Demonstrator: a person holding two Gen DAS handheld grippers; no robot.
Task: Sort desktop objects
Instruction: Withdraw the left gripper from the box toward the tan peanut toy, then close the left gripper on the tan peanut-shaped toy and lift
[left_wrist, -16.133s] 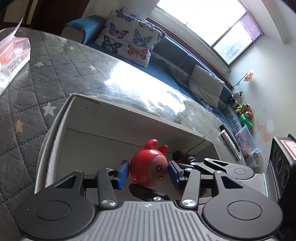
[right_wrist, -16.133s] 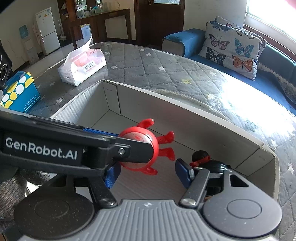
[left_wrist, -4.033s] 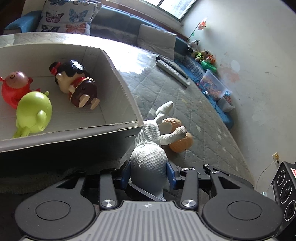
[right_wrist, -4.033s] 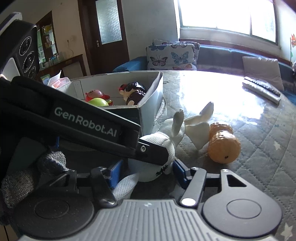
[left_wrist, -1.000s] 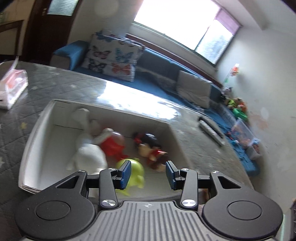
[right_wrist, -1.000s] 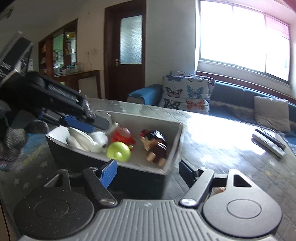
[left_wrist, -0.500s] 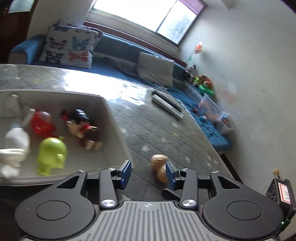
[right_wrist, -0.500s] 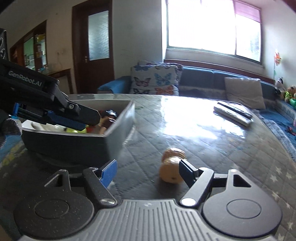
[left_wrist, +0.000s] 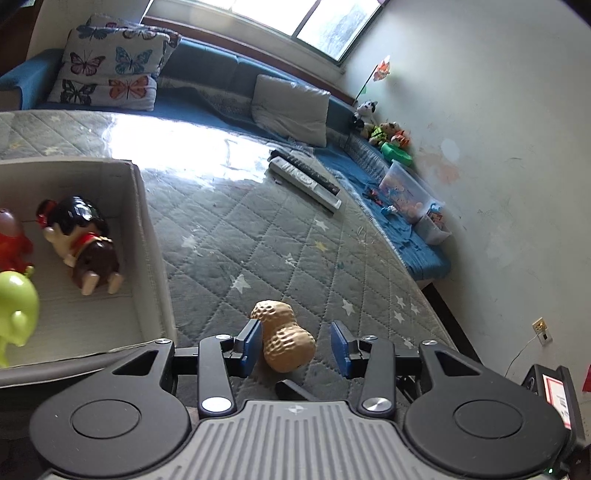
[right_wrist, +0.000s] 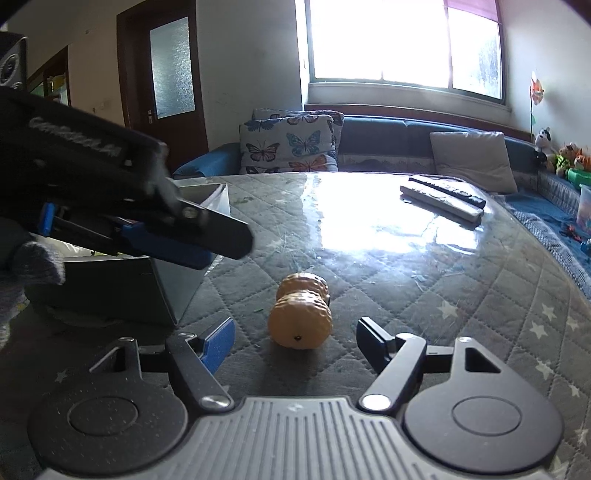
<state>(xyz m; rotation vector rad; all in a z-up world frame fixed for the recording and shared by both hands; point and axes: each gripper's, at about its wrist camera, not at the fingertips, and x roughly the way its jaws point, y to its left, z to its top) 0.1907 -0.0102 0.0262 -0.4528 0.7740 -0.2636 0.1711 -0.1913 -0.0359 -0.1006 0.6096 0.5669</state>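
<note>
Peanut toy between my spread fingers

My left gripper (left_wrist: 297, 347) stands apart around the peanut toy (left_wrist: 283, 341) on the quilted table (left_wrist: 258, 236), pads not pressing; my right gripper (right_wrist: 295, 341) gapes just short of it. Left of the left gripper sits the box (left_wrist: 151, 240) holding a doll (left_wrist: 83, 243); farther ahead, two remotes (left_wrist: 306, 179). The lettering on the left gripper's arm is too blurred to read.

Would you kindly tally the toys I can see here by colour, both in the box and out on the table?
Red: 1, the red toy, cut off by the frame edge
Green: 1, the green toy
Black-haired, brown-bodied: 1, the doll
Tan: 1, the peanut toy on the table
Total: 4
</note>
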